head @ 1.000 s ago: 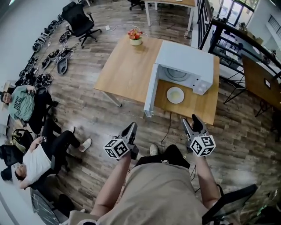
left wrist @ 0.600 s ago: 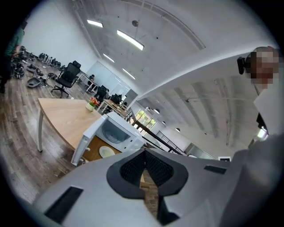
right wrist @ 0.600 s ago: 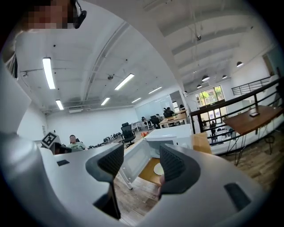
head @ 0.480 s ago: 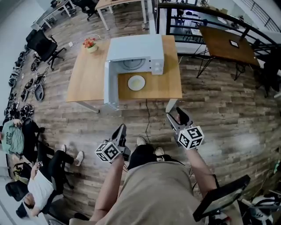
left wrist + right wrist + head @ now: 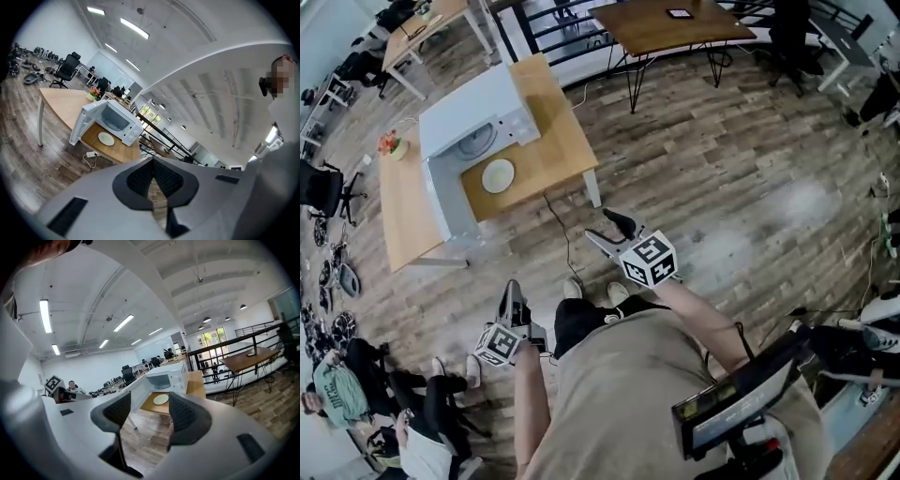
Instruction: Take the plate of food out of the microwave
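I stand on the wooden floor [image 5: 722,187], well away from the tabletop [image 5: 548,122], with both arms low in front of me. My left hand-held gripper [image 5: 152,164] is pressed together. Its two black ribbed pads meet at their tips, and only a sliver of floor shows in the gap below them. Nothing is pinched there. My right hand-held gripper [image 5: 145,411] is spread, with its pads well apart and nothing between them. Through that gap I see only floor and the far-off tabletop. In the head view the right one is raised higher and reaches further forward than the left, which hangs near my knee.

The plate [image 5: 498,175] lies flat on the bare wood of the tabletop, just in front of the microwave [image 5: 473,127] and outside its cavity. It is round and pale with a yellowish middle, too small for me to tell what is on it. The microwave's door [image 5: 448,202] stands swung open beside the plate. A small pot of flowers [image 5: 391,145] sits on the tabletop's far part, beyond the microwave. A dark cable [image 5: 560,230] trails from the tabletop's edge down to the floor.
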Demonstrator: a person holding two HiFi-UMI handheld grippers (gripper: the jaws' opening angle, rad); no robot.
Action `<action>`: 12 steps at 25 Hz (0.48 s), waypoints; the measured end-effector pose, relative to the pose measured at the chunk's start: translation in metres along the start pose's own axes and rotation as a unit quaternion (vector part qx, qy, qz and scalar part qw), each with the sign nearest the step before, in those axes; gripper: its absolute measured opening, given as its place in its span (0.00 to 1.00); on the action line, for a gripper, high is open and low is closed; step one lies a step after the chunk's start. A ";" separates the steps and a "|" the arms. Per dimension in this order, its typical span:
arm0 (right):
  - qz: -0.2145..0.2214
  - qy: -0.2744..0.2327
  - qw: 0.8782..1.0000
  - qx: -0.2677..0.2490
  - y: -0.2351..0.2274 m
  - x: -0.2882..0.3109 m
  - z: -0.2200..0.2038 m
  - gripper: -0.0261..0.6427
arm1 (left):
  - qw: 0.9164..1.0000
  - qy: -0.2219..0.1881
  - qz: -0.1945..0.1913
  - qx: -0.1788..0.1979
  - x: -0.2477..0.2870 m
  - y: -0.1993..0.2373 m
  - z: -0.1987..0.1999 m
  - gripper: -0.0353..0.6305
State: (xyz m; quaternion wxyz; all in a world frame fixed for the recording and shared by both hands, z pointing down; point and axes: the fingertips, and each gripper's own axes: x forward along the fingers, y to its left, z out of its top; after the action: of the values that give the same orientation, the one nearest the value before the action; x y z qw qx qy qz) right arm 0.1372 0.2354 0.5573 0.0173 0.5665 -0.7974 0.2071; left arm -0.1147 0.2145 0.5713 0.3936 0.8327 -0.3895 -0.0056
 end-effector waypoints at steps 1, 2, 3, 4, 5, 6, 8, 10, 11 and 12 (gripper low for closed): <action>0.000 0.003 1.000 0.003 0.001 -0.002 -0.004 0.43 | 1.000 0.000 0.001 -0.001 -0.001 0.001 -0.001 0.06; 0.000 0.005 1.000 0.005 0.003 -0.004 -0.008 0.43 | 1.000 0.001 0.001 -0.003 -0.002 0.002 -0.003 0.06; 0.001 0.009 1.000 0.009 0.005 -0.005 -0.012 0.43 | 1.000 0.002 0.001 -0.005 -0.004 0.004 -0.006 0.06; 0.002 0.012 1.000 0.015 0.007 -0.006 -0.017 0.43 | 1.000 0.004 0.001 -0.007 -0.005 0.005 -0.009 0.06; 0.004 0.016 1.000 0.022 0.008 -0.006 -0.022 0.43 | 1.000 0.007 0.001 -0.008 -0.007 0.006 -0.012 0.06; 0.004 0.020 0.999 0.029 0.010 -0.007 -0.027 0.43 | 1.000 0.010 0.000 -0.007 -0.008 0.007 -0.014 0.06; 0.004 0.027 0.999 0.038 0.013 -0.006 -0.034 0.43 | 1.000 0.016 -0.001 -0.006 -0.010 0.008 -0.014 0.06; 0.002 0.033 0.999 0.040 0.018 -0.004 -0.038 0.36 | 1.000 0.018 -0.002 -0.007 -0.013 0.009 -0.012 0.06; 0.002 0.035 0.999 0.041 0.023 -0.004 -0.040 0.33 | 1.000 0.020 -0.003 -0.007 -0.017 0.010 -0.011 0.06; 0.004 0.036 0.998 0.043 0.030 -0.004 -0.042 0.32 | 1.000 0.021 -0.003 -0.005 -0.022 0.011 -0.011 0.06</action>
State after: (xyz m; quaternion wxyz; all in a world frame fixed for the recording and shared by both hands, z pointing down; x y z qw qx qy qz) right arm 0.1028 0.2622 0.5858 0.0206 0.5557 -0.7890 0.2612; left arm -0.1340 0.2316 0.5795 0.4056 0.8321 -0.3781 0.0091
